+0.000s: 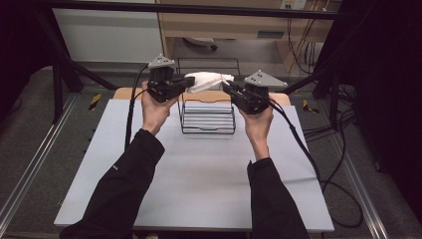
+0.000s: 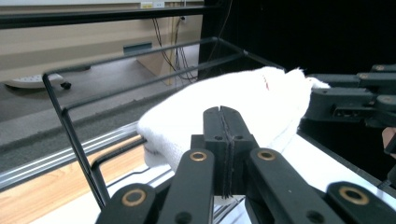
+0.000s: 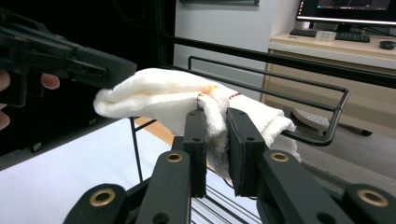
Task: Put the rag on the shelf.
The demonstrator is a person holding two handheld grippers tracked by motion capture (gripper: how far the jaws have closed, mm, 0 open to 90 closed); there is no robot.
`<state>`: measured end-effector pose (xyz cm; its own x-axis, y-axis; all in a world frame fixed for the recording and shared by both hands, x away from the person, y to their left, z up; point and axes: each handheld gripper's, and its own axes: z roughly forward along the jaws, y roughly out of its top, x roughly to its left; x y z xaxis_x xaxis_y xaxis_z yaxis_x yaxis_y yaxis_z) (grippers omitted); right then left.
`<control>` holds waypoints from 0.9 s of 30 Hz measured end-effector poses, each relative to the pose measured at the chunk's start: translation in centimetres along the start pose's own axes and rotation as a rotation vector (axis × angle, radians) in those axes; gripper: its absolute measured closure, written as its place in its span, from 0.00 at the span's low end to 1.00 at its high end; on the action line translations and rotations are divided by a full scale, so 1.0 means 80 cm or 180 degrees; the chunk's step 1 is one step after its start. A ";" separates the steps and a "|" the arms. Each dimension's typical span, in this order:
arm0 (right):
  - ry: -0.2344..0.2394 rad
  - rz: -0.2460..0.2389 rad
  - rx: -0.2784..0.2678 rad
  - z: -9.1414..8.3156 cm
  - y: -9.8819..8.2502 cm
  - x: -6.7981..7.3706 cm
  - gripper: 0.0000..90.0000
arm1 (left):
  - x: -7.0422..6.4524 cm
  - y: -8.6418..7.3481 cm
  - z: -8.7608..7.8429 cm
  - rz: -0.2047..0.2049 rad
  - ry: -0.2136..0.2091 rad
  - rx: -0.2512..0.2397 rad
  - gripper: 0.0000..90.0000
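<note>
Both grippers, left [image 1: 185, 82] and right [image 1: 228, 88], hold a white towel [image 1: 206, 79] between them above the wire rack [image 1: 208, 115] on the table [image 1: 199, 174].

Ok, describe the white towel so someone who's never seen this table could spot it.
Start at the pale table; at its far edge stands a black wire rack. Above it hangs the towel, stretched between the left tool and right tool, the one soft white thing among black metal.
</note>
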<state>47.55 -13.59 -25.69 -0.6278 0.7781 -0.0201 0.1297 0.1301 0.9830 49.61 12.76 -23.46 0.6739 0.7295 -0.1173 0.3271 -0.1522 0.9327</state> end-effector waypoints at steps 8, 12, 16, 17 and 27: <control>0.0092 -0.0028 0.0001 -0.010 0.004 -0.001 0.73 | 0.000 -0.007 0.004 0.0031 0.0029 0.0037 1.00; 0.0135 -0.0031 -0.0059 -0.018 0.010 -0.002 0.70 | 0.000 -0.010 0.006 0.0084 0.0074 0.0078 1.00; 0.0178 0.0012 -0.0047 -0.021 0.017 0.000 0.82 | 0.001 -0.014 0.011 0.0076 0.0077 0.0097 1.00; 0.0183 0.0034 -0.0017 -0.019 0.018 0.000 0.86 | 0.001 -0.015 0.012 0.0072 0.0076 0.0106 1.00; 0.0100 0.0090 0.0382 0.020 -0.008 0.006 0.99 | 0.002 -0.022 0.020 0.0105 0.0088 0.0133 1.00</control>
<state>48.39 -12.32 -26.64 -0.6460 0.7632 0.0147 0.2374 0.1826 0.9541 50.22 12.12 -25.65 0.6663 0.7418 -0.0768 0.3328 -0.2037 0.9207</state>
